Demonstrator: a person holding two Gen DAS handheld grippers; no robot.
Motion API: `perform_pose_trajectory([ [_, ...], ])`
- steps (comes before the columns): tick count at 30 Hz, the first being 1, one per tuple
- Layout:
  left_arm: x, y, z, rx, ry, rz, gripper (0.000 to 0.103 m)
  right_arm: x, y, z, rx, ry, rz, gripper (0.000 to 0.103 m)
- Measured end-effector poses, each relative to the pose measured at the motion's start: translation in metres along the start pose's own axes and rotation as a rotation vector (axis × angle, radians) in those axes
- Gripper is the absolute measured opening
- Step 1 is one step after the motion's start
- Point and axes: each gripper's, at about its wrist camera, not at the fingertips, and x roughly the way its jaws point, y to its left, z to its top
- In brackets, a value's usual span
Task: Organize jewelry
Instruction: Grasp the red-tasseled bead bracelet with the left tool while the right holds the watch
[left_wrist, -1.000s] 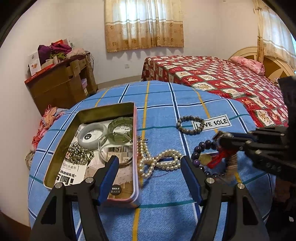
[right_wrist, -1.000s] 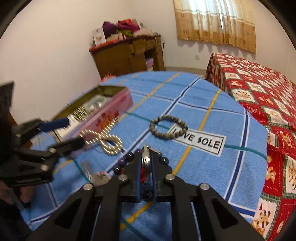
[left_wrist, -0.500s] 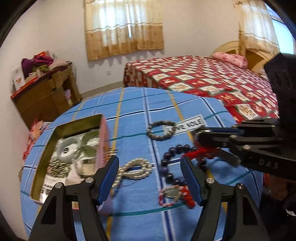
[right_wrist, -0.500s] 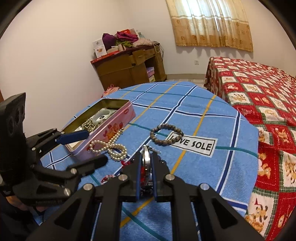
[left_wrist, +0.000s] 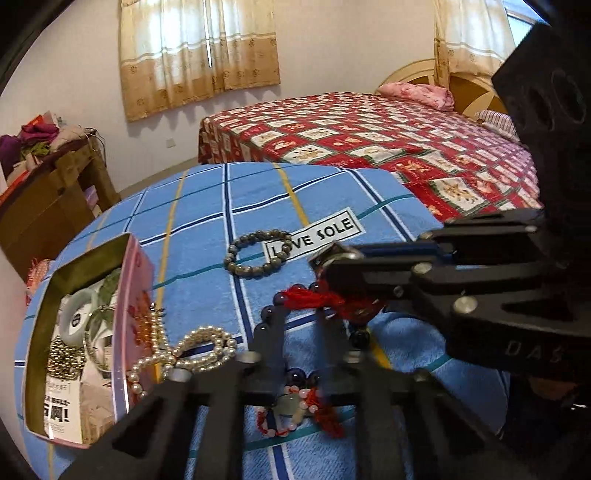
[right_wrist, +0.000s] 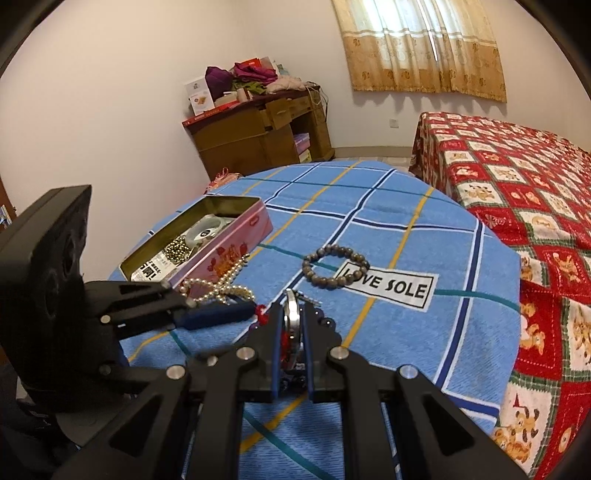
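1. Blue checked tablecloth (left_wrist: 332, 192) covers a round table in a bedroom. An open pink tin (left_wrist: 127, 295) at the lower left of the left wrist view already holds bangles and a small-bead chain.
2. The right gripper (right_wrist: 291, 306) is clamped narrow on a silver ring-shaped piece (right_wrist: 291, 317) tied with red cord to the dark purple bead bracelet (left_wrist: 360, 336).
3. In the left wrist view that bracelet runs from the right gripper's tip, right of centre, down to the cloth at lower centre. Its long axis points roughly toward the camera.
4. The left gripper (left_wrist: 301, 314) straddles this strand. Its jaws are closing, all but together, with the beads and red tassel (left_wrist: 306, 297) between them.
5. Judged from this, the tin lies to the left of both grippers, and the left one is nearer to it.
6. Still on the cloth are:
   - a pearl necklace (left_wrist: 207, 339) touching the tin's wall
   - a grey bead bracelet (left_wrist: 255, 254) at centre
   - a red-and-white bead bracelet (left_wrist: 291, 410) under the left fingers
7. The left fingers are motion-blurred, so I cannot tell whether their pads actually press on the beads. The right gripper's body hides the far part of the bracelet.
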Motion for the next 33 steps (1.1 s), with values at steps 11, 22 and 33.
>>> perform_pose_trajectory([
  [11,-0.010,0.021,-0.006,-0.112,-0.022,-0.048,0.000,-0.001,-0.011,-0.002,0.043,0.002,-0.005,0.013],
  [22,-0.005,0.016,-0.004,-0.122,-0.015,-0.023,0.067,0.007,-0.022,-0.009,0.054,0.044,-0.030,0.014],
  [33,0.009,0.022,0.002,-0.118,0.028,0.055,0.067,0.018,-0.016,-0.007,0.016,0.075,-0.047,0.018],
])
